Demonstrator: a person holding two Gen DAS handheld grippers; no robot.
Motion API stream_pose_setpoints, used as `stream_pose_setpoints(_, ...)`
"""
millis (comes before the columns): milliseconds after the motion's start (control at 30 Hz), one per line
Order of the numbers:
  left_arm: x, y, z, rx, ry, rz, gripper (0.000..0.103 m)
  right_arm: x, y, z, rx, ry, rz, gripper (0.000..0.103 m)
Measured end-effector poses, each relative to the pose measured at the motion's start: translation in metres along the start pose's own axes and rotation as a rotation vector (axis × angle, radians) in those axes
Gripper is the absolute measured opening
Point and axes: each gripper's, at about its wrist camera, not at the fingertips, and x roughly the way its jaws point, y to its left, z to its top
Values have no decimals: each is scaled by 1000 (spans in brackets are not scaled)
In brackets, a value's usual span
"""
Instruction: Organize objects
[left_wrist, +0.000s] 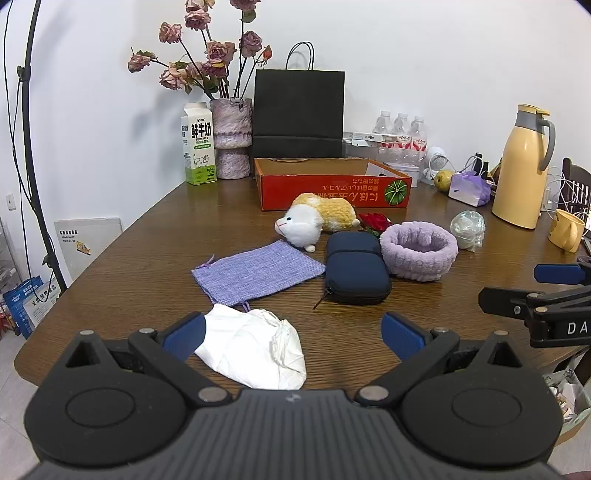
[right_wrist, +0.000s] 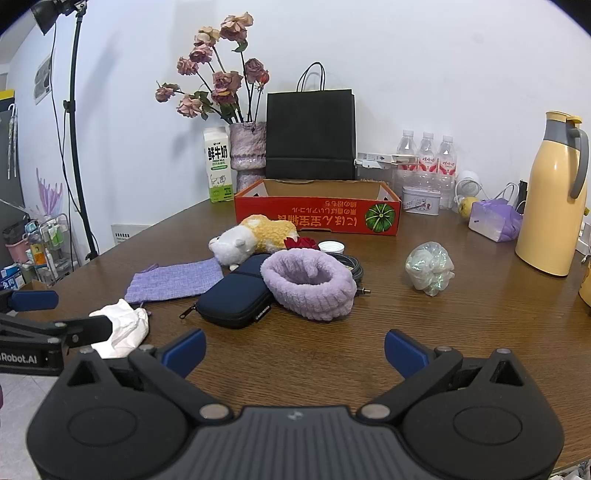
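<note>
Left gripper (left_wrist: 293, 334) jaws wide, empty, hovering low at the near table edge; white cloth bag (left_wrist: 255, 349) lies between its fingers, not gripped. Right gripper (right_wrist: 294, 349) also spread, empty, over bare wood table (right_wrist: 424, 325). Beyond: purple pouch (left_wrist: 258, 272), navy zip case (left_wrist: 356, 271), plush (left_wrist: 317, 218), lilac headband (left_wrist: 419, 251), red cardboard tray (left_wrist: 332, 188) behind. Looks like the start: nothing in the tray as far as visible. Next, probably: close left on the bag, carry it to the tray.
</note>
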Motion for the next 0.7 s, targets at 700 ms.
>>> stream_pose_setpoints(700,-1,-1,1,1,-1,1,103,-2,1,0,-2,-4,0,103)
